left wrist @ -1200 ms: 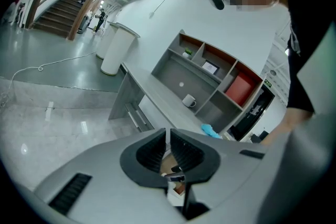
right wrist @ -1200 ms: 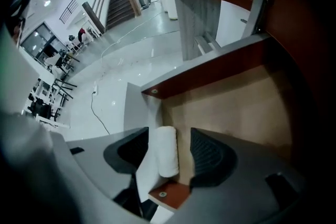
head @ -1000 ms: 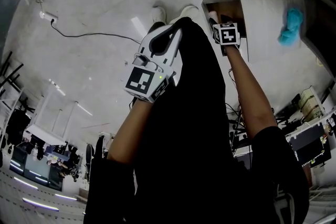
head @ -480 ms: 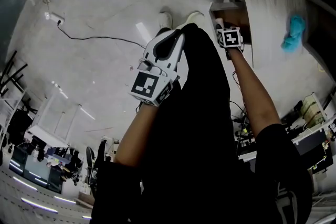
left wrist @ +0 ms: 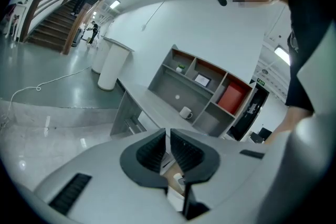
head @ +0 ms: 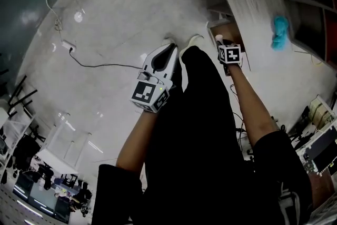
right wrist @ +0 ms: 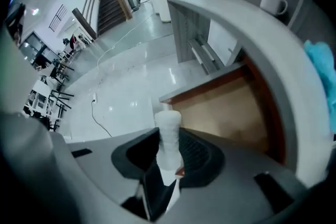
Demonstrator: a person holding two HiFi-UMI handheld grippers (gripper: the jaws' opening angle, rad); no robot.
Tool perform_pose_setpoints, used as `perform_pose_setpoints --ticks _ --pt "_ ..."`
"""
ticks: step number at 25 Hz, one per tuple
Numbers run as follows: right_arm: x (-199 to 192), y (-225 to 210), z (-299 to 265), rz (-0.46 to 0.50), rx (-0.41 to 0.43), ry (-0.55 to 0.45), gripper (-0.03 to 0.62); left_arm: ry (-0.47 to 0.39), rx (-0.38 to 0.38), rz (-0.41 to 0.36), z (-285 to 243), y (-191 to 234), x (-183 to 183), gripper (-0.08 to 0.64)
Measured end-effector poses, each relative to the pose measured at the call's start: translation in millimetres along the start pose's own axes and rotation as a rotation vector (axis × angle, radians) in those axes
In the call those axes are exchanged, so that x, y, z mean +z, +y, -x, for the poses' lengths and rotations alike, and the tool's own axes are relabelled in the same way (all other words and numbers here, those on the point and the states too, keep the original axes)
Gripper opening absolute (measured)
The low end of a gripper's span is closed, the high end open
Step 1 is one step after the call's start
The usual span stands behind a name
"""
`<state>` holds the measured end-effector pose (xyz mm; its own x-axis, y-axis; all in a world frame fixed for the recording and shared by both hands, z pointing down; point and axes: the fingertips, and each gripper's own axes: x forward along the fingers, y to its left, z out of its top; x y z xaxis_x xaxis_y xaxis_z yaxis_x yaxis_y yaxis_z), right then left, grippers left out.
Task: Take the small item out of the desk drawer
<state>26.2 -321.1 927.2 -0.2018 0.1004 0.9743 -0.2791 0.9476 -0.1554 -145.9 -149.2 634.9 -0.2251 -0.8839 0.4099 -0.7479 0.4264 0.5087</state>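
The desk drawer [right wrist: 226,107] stands pulled out, its brown wooden bottom bare. In the right gripper view a small white cylindrical item [right wrist: 169,136] stands upright between the pads, and my right gripper [right wrist: 168,152] is shut on it just above the drawer's front corner. From the head view the right gripper [head: 218,39] hangs at the open drawer [head: 227,29] under the desk's edge. My left gripper [head: 171,47] is held in front of the body, points at the floor, and is shut on nothing. Seen from its own view, the left gripper [left wrist: 168,147] has its pads nearly touching.
The grey desk top [right wrist: 236,18] carries a blue cloth [right wrist: 320,76] and a white mug [right wrist: 273,1]. A shelf unit [left wrist: 210,86] stands on the desk. A cable [head: 100,65] runs across the glossy floor. The person's shoes [head: 184,42] stand close to the drawer.
The head view has swung, so more floor shows and both grippers look smaller. The right gripper stays at the drawer's mouth, the left in front of the body.
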Motion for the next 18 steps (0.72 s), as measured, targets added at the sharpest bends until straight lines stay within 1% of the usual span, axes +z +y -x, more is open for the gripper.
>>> perform_pose_setpoints --ticks 3,7,9,12,15,18 --pt "10.5 20.2 49.5 0.002 -0.008 -0.092 0.117 -0.030 -0.030 -0.027 23.1 -6.6 27.0 0.031" --pt "30.2 51.0 125.9 0.003 -0.023 -0.239 0.117 -0.041 -0.095 -0.087 48.5 -20.2 50.1 0.030" --pt "40.8 63.0 163.4 -0.030 -0.030 -0.324 0.117 -0.041 -0.136 -0.101 57.5 -26.1 56.6 0.030" --pt "50.8 78.0 218.0 -0.092 -0.033 -0.450 0.117 -0.031 -0.203 -0.099 67.3 -36.6 59.8 0.030" --pt "51.1 83.6 272.5 -0.171 -0.029 -0.567 0.117 -0.017 -0.262 -0.139 68.9 -54.4 66.2 0.029" --pt "45.0 82.8 325.4 -0.218 -0.048 -0.673 0.117 -0.036 -0.301 -0.179 67.9 -75.7 80.8 0.029"
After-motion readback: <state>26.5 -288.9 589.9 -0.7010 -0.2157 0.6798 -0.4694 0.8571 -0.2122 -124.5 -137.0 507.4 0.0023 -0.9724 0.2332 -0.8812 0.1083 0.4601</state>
